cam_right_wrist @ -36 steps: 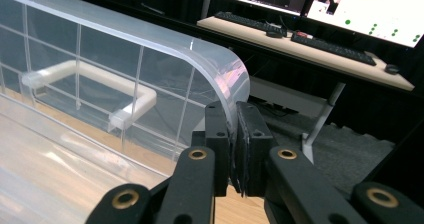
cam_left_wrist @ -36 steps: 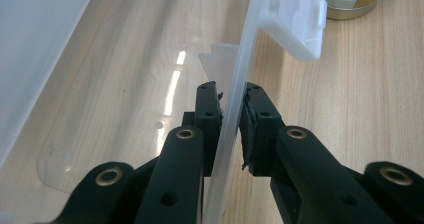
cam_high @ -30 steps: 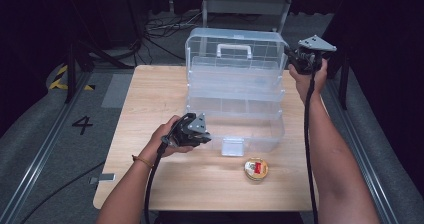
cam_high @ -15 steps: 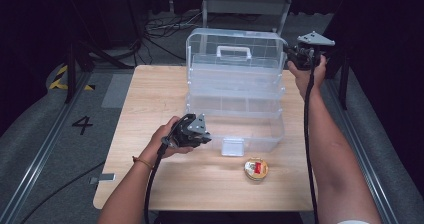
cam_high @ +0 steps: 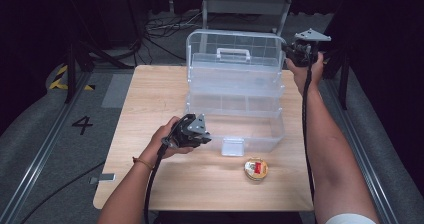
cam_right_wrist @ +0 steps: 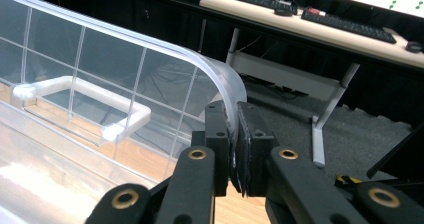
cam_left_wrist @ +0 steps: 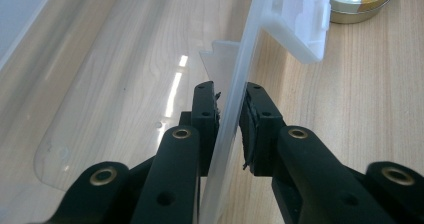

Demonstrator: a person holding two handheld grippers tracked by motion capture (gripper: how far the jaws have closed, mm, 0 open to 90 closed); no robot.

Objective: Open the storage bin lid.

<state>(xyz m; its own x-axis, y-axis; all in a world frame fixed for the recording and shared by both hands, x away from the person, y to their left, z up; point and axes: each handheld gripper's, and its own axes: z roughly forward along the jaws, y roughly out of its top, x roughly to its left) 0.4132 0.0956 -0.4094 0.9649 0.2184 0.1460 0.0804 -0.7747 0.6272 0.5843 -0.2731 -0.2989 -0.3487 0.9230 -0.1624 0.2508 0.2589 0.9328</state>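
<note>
So from the high view, the big clear plastic storage box with fold-out tiers (cam_high: 235, 104) sits toward the far side of the light wooden bench (cam_high: 145, 99), lid swung up at the back so its white carry handle (cam_high: 233, 54) faces the camera. The left hand-held gripper (cam_high: 202, 134) is at the box's near front wall, just left of the box's white flip latch (cam_high: 233, 146), and looks like it's pinning the base down so the whole thing doesn't slide or tip. The right hand-held gripper (cam_high: 289, 54) is up at the box's far right top corner, on the lid edge, which I'd guess is what's keeping the lid propped open. A small round yellow tin with a red label (cam_high: 255, 169) sits on the bench just in front of the box, right of the latch. In the left gripper view, the jaws are clamped on the thin clear front wall (cam_left_wrist: 231, 119), one pad inside the box and one outside, with the latch and tin farther along. In the right gripper view, the jaws are squeezed together on the curved clear rim of the lid (cam_right_wrist: 231, 96), with the handle off to the left behind the gridded panel.
</note>
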